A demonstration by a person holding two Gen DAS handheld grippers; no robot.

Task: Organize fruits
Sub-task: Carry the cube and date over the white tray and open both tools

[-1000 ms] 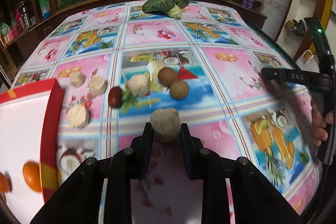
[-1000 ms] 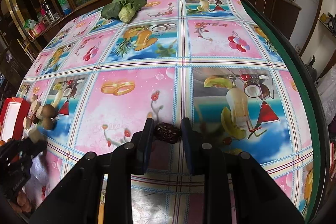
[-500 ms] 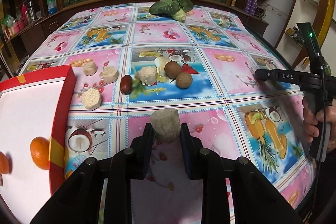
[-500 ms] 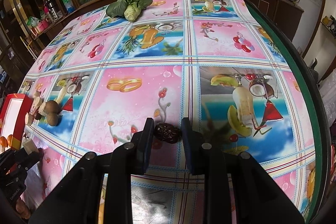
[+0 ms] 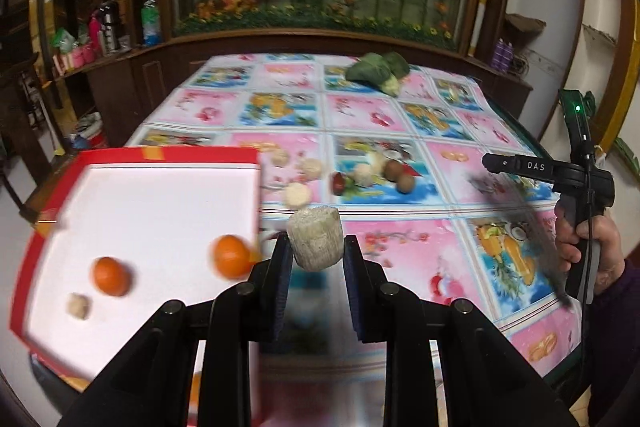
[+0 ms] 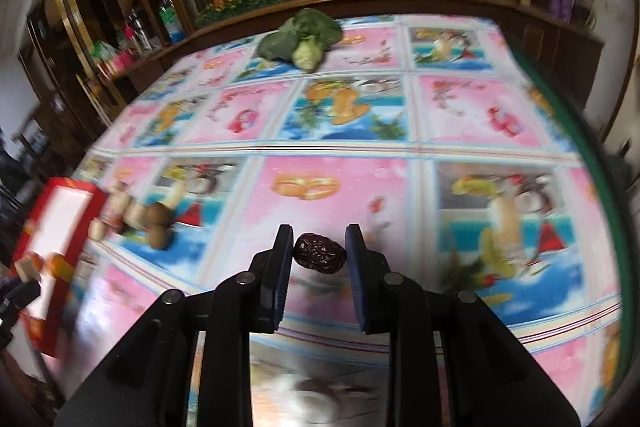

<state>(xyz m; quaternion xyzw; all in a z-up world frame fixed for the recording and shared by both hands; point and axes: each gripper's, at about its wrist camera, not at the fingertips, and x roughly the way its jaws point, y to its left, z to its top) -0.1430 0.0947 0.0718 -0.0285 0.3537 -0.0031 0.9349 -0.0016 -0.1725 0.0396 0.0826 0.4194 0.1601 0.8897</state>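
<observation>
A: What has moved since a second ago?

B: The left gripper (image 5: 315, 253) has swung toward the red box (image 5: 56, 187) at the tabletop's (image 5: 400, 115) left edge; far more of the box's white floor shows now. The right gripper (image 6: 320, 255) has hardly shifted.

A: Anything hard to make out?

B: The box and its contents are smeared by motion blur. In the right wrist view the fruit group and the box are blurred too, and the box's near corner is cut off by the frame edge.

A: And the fingers?

B: The left pair is partly closed, pinching a pale cylindrical fruit chunk (image 5: 316, 243) held just beside the box's right wall, above the tabletop. The right pair is narrowed on a dark wrinkled date (image 6: 320, 257); it touches the left finger, and whether it touches the right one I cannot tell.

A: Counts?

B: In the box: two oranges (image 5: 230, 255) and one small pale piece (image 5: 79, 305). On the tabletop near the box: four pale chunks (image 5: 298, 195), one red date (image 5: 339, 183), two brown round fruits (image 5: 405, 183). One leafy vegetable (image 5: 378, 71) lies near the far edge.
</observation>
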